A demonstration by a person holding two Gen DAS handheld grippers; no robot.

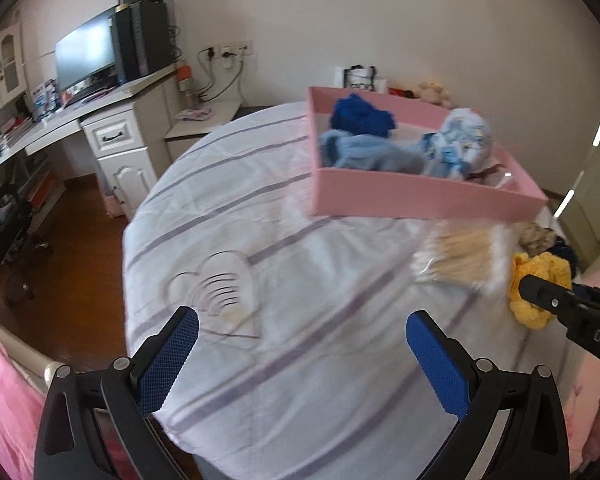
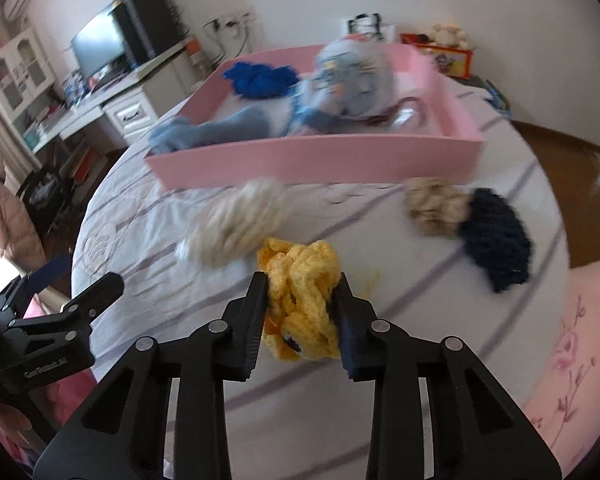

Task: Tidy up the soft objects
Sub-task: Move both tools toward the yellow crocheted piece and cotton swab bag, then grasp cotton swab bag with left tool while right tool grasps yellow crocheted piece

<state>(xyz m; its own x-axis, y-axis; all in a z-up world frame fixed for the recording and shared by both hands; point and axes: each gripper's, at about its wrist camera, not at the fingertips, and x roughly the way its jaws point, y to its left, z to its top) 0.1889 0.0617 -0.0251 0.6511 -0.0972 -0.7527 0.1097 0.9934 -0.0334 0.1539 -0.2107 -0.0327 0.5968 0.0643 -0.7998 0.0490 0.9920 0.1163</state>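
Between the right tool's (image 2: pixel 303 296) narrowed jaws: yellow crochet piece (image 2: pixel 300 292) is being pinched, just above the striped bed cover (image 2: pixel 400 400) | cream knit (image 2: pixel 236 224), beige knit (image 2: pixel 434 206), navy knit (image 2: pixel 496 236) are lying nearby | pink tray (image 2: pixel 312 156) is holding blue soft items | left tool (image 1: pixel 302 360) is hovering wide open, gripping nothing.

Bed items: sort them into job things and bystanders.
Job: yellow knit piece in the right gripper, cream piece, beige piece, navy piece, pink box.
Bystanders: monitor, desk, plush toy.
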